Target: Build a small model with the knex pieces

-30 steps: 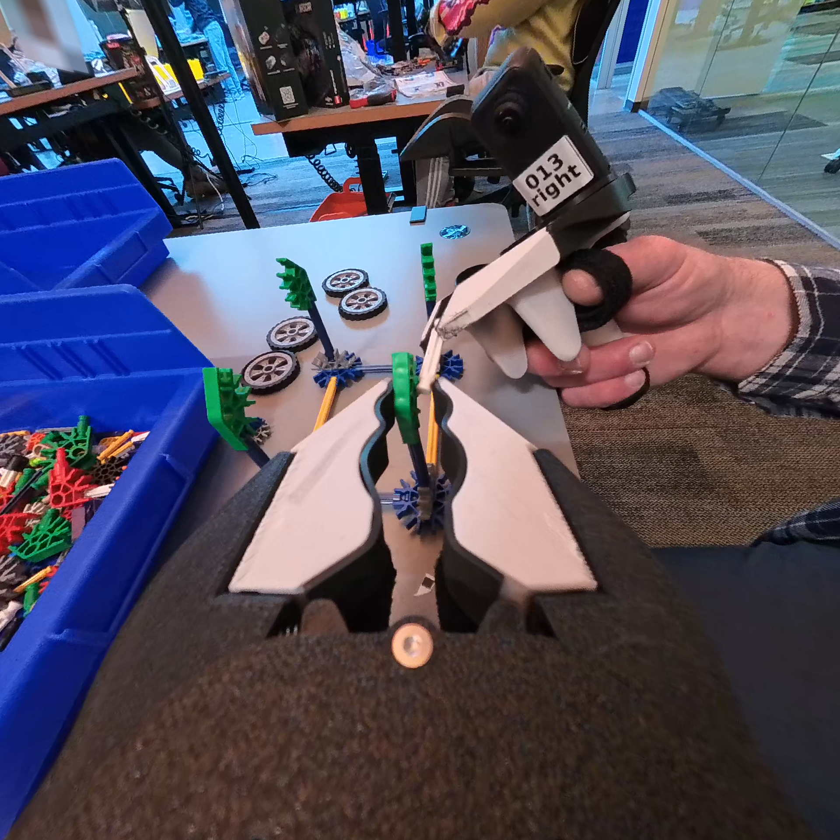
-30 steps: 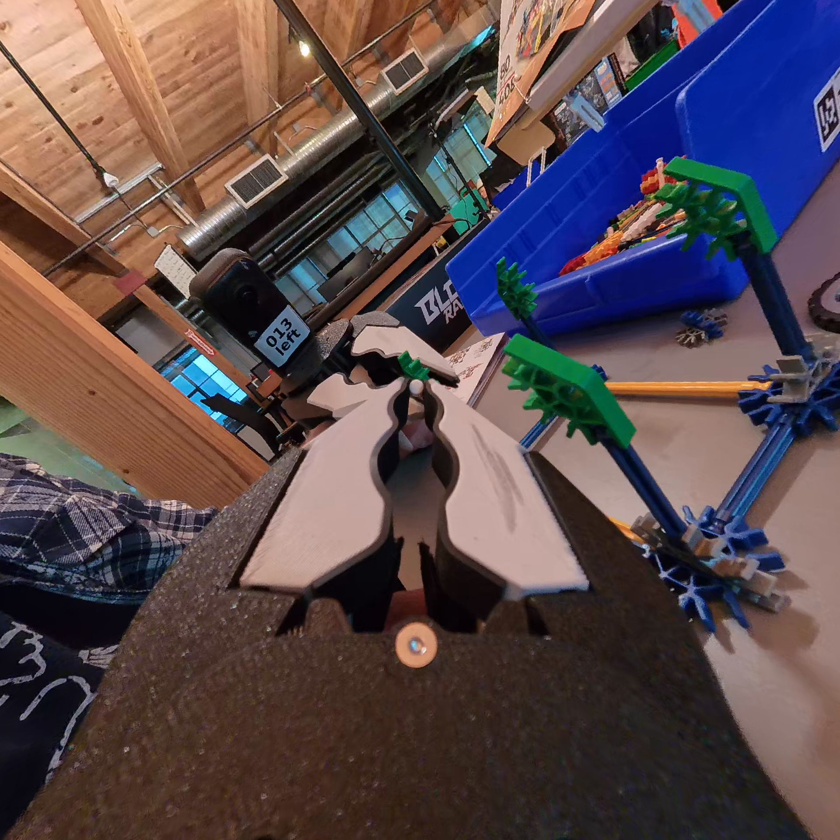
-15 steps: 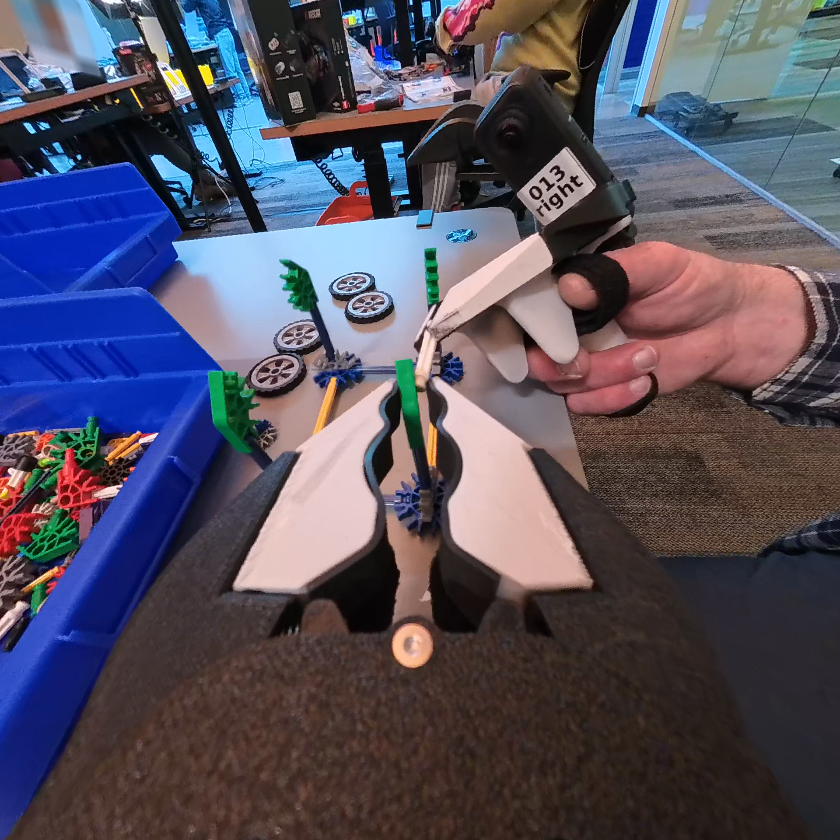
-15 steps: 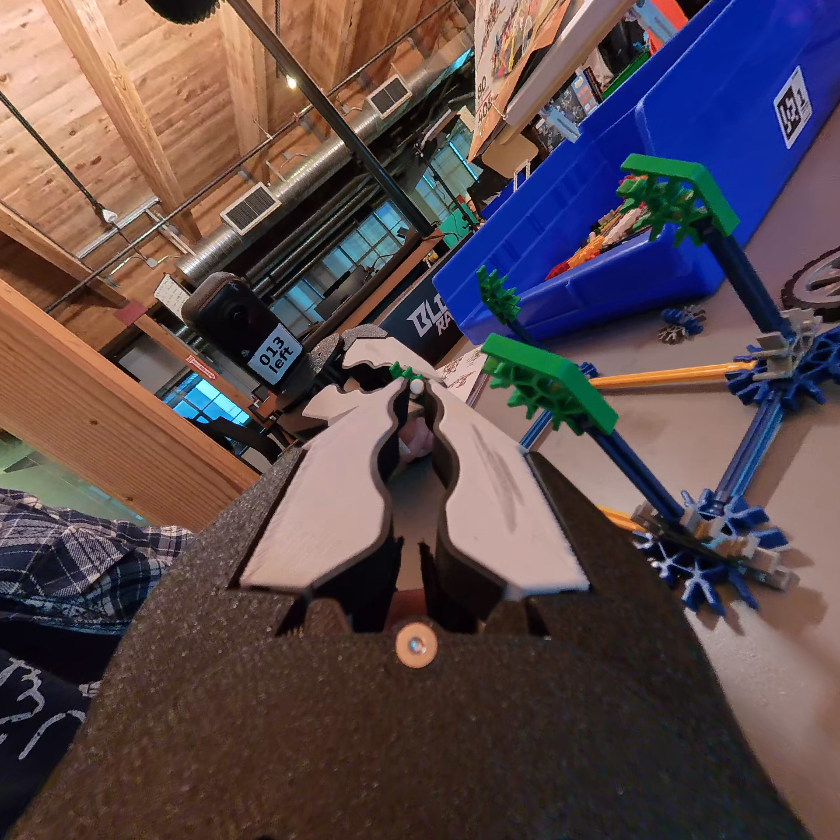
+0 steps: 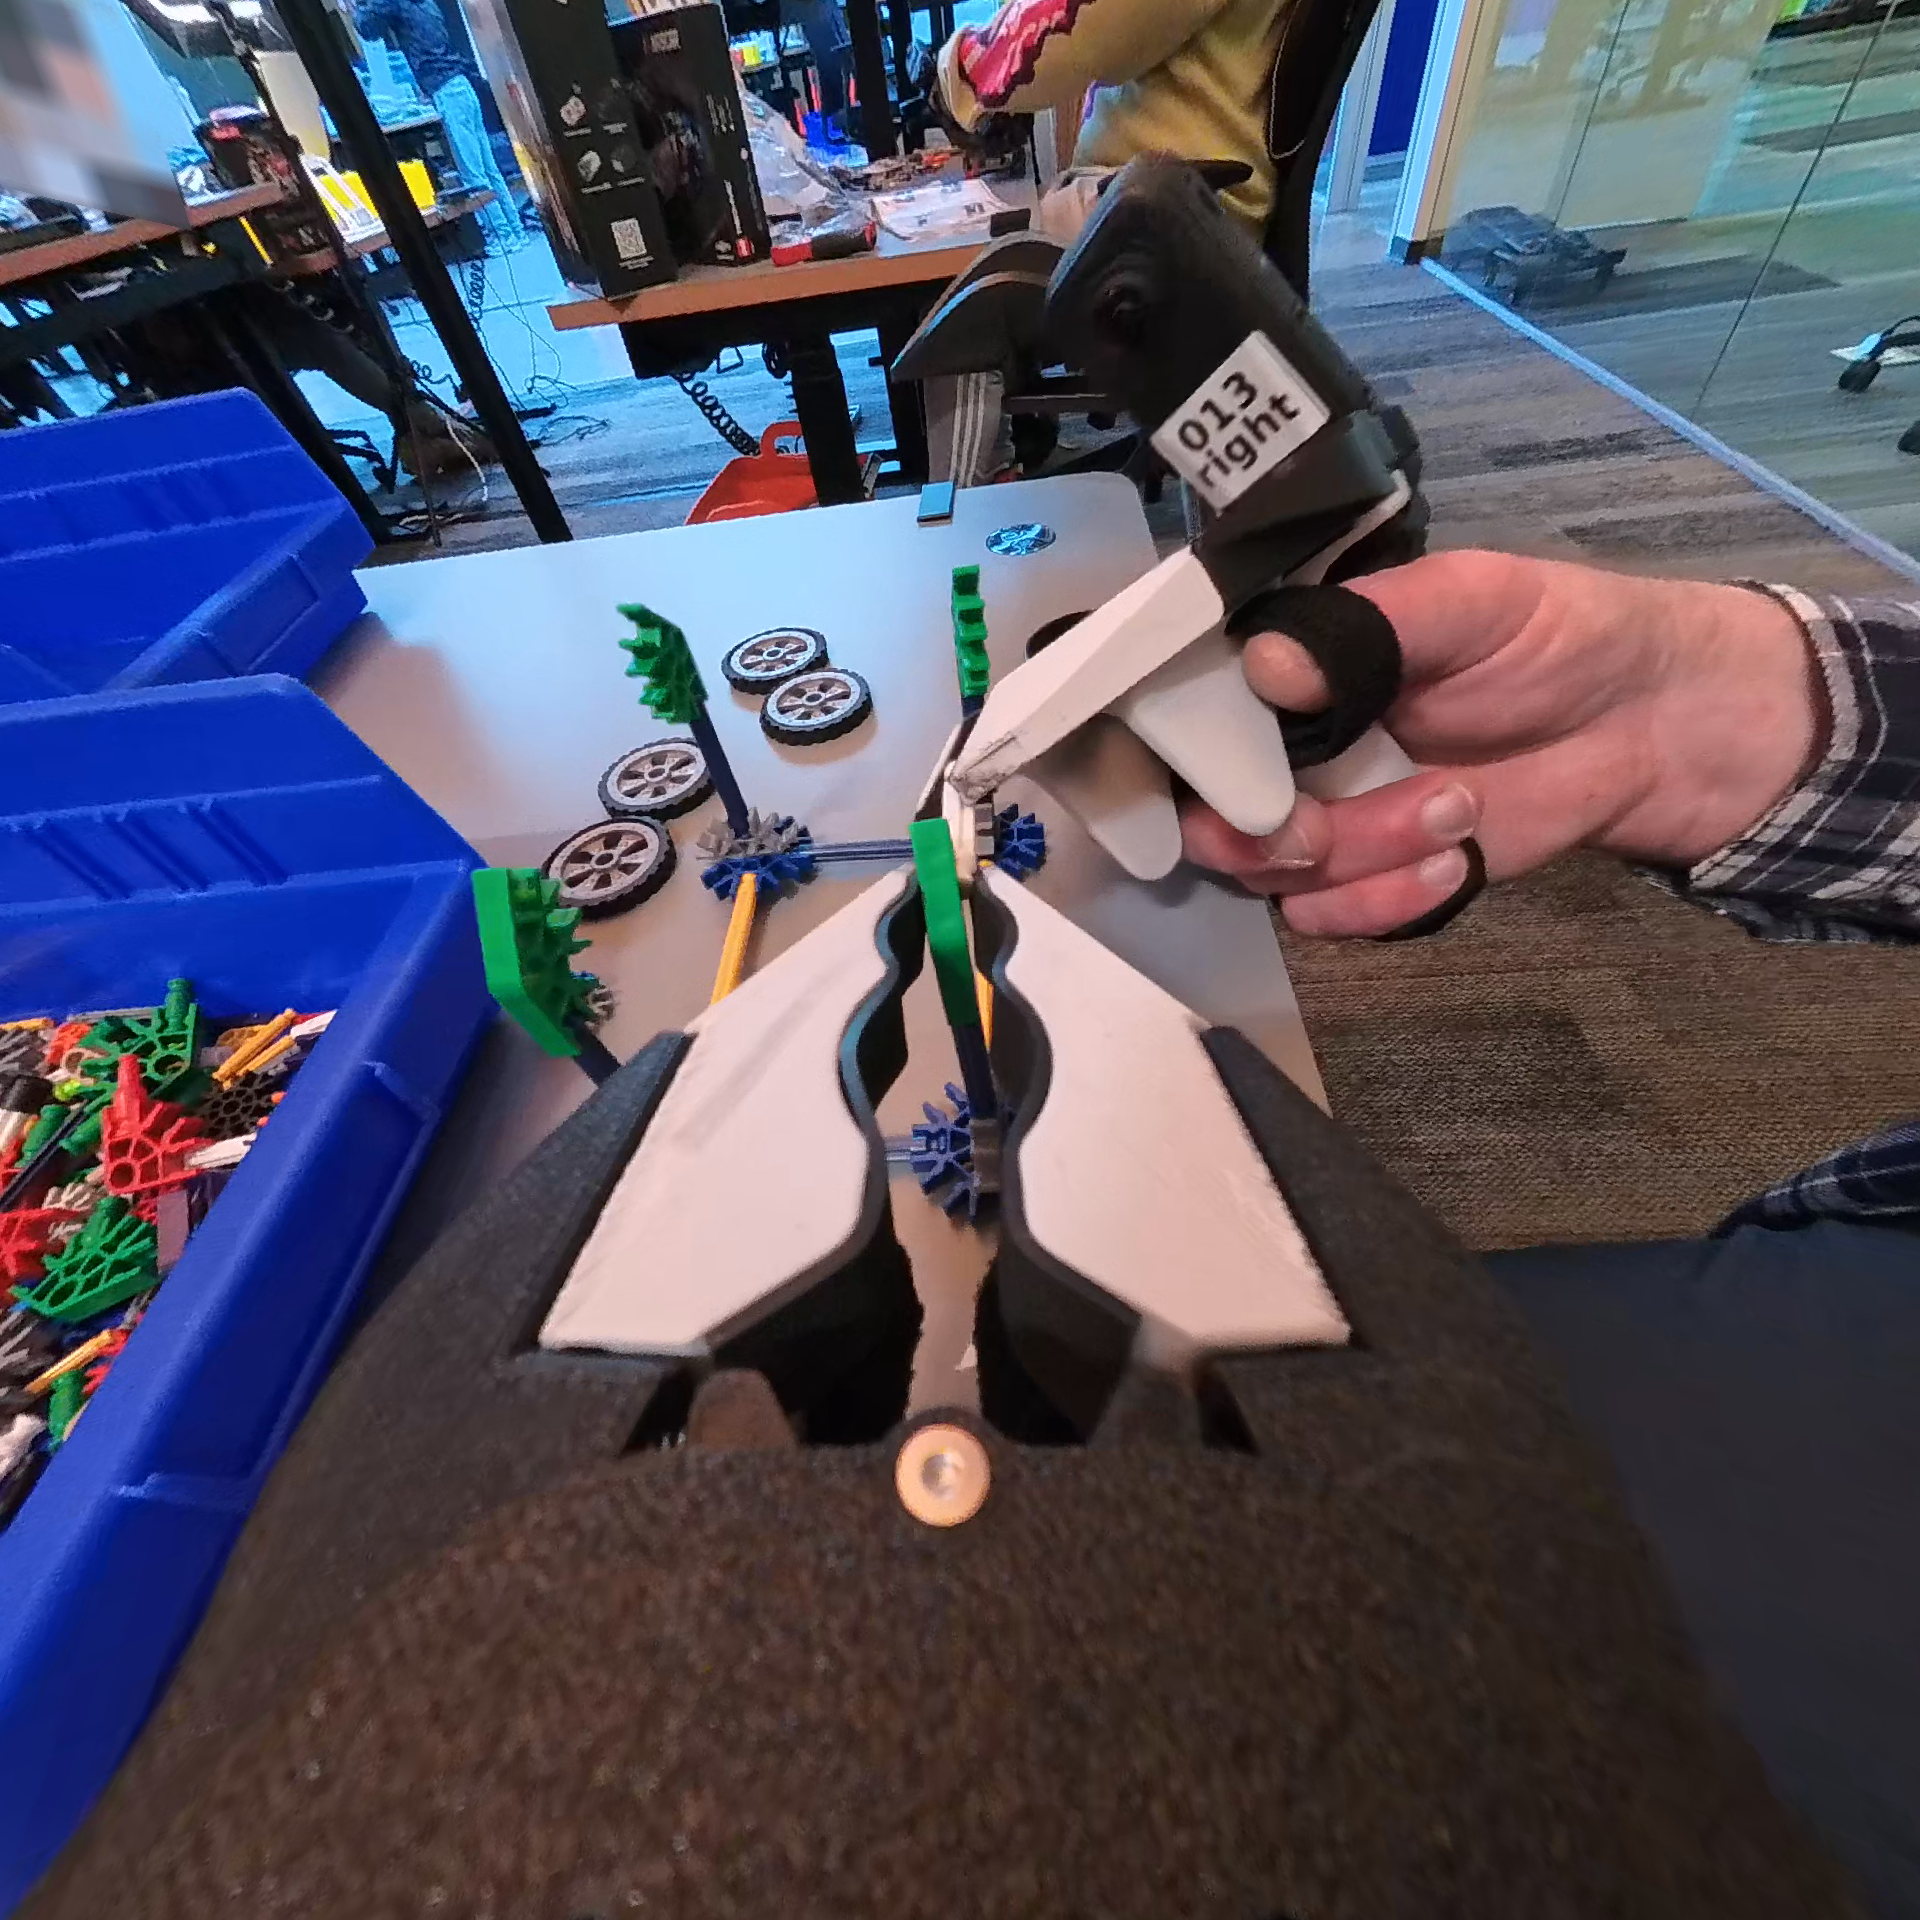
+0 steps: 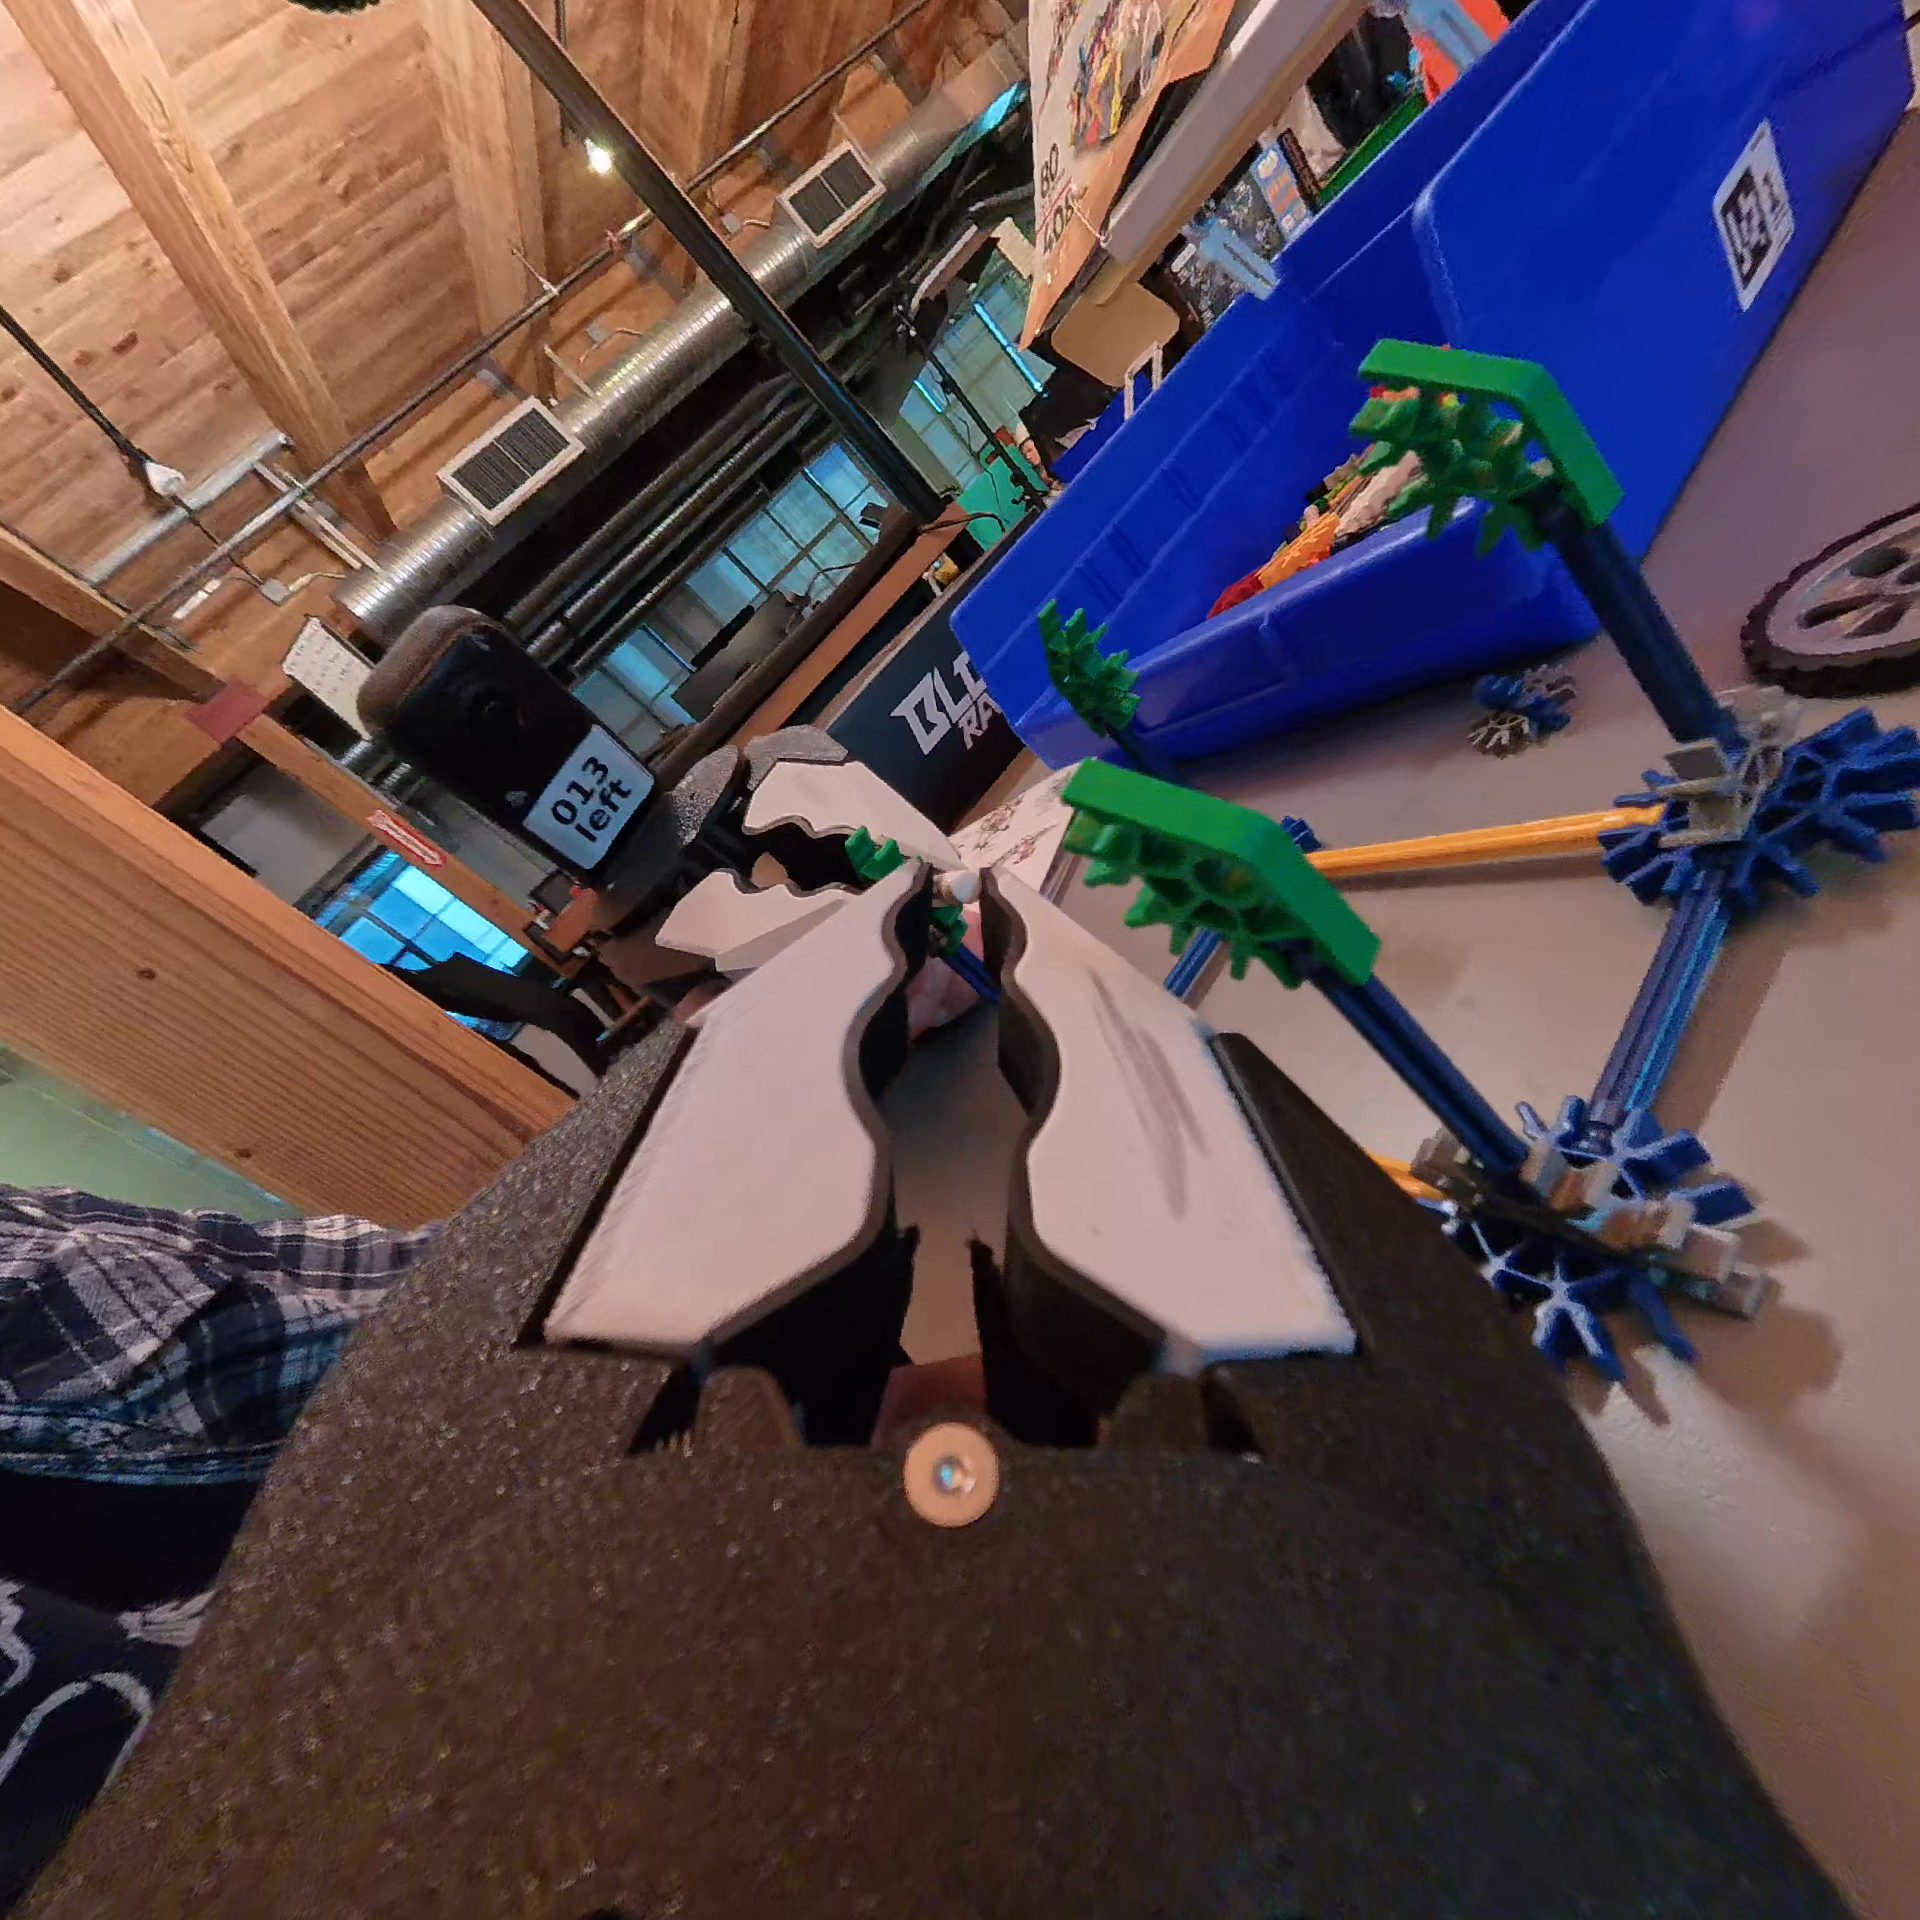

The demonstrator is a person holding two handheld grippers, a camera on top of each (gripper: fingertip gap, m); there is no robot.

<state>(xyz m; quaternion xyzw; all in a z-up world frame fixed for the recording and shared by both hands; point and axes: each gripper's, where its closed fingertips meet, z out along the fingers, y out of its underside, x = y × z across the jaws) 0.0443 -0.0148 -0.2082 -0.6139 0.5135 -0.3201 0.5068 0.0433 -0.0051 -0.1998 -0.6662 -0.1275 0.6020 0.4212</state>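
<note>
While the left gripper (image 5: 948,883) clamps a green toothed plastic connector (image 5: 937,902), the right gripper (image 6: 954,894) pinches a short white rod (image 6: 956,886) beside it.

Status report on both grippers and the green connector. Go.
Left gripper shut on green connector atop its blue rod. Right gripper shut on white rod, tip at that connector. Nothing between them.

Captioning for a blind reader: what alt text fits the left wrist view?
The left gripper is shut on a green plastic connector atop a blue rod, while the right gripper presses a white rod against it, over a grey table.
</note>
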